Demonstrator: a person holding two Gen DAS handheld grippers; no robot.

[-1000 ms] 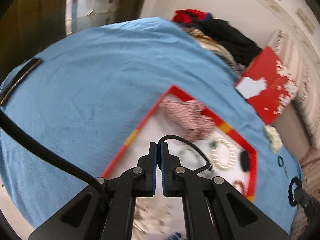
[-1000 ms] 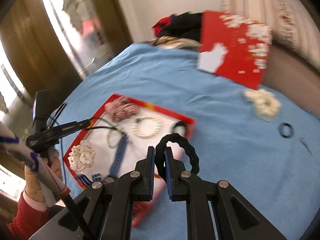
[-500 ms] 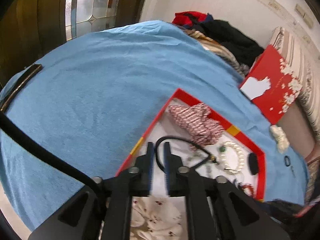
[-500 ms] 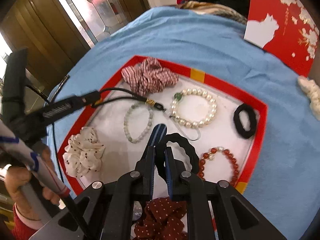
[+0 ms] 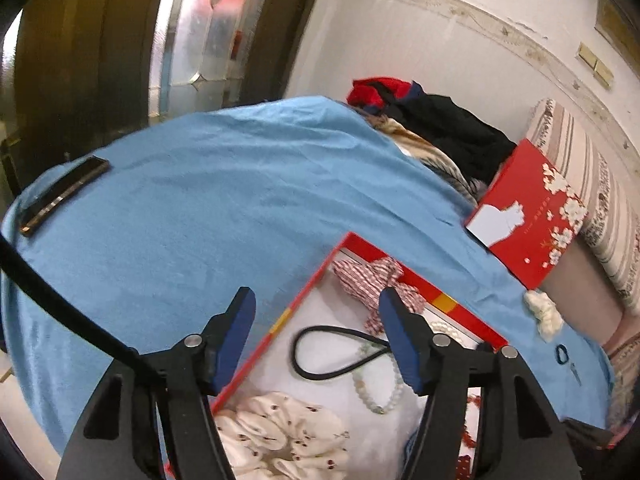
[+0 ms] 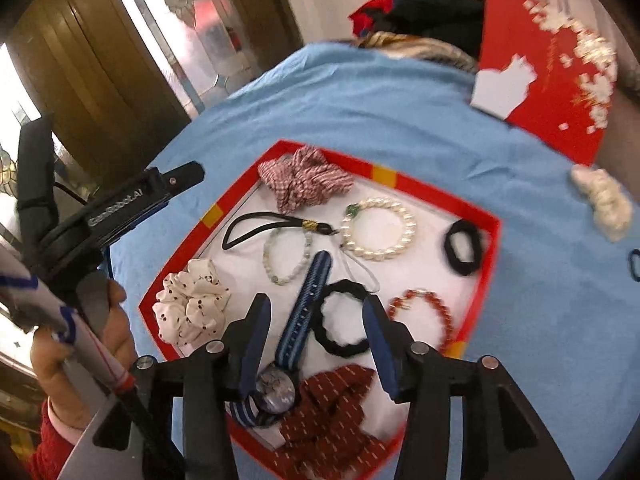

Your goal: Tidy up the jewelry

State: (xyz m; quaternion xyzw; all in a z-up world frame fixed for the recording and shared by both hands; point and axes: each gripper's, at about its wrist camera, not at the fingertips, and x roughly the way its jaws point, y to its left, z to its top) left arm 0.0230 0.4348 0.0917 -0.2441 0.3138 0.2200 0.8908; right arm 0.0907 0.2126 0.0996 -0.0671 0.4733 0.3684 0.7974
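Observation:
A red-rimmed white tray [image 6: 492,248] on the blue cloth holds scrunchies, bead bracelets and a blue-strapped watch [image 6: 306,312]. My right gripper [image 6: 316,312] hovers over the tray's near part with its jaws opening. A black wavy hair tie [image 6: 342,320] lies flat on the tray floor between them, free of the pads. My left gripper [image 5: 316,304] hangs above the tray's left rim [image 5: 304,292], its jaws also opening and nothing between them. A black cord loop [image 5: 320,356] lies in the tray below it. The left gripper [image 6: 184,174] also shows from the side in the right wrist view.
On the cloth right of the tray lie a cream scrunchie [image 6: 604,200] and a small dark ring [image 6: 634,264]. A red box lid [image 6: 552,80] and a pile of clothes [image 5: 432,120] sit at the back. A dark flat bar [image 5: 64,194] lies far left.
Both grippers went from shut to open. The left let the black cord drop into the tray and rose. The right carried the wavy hair tie over the tray and released it.

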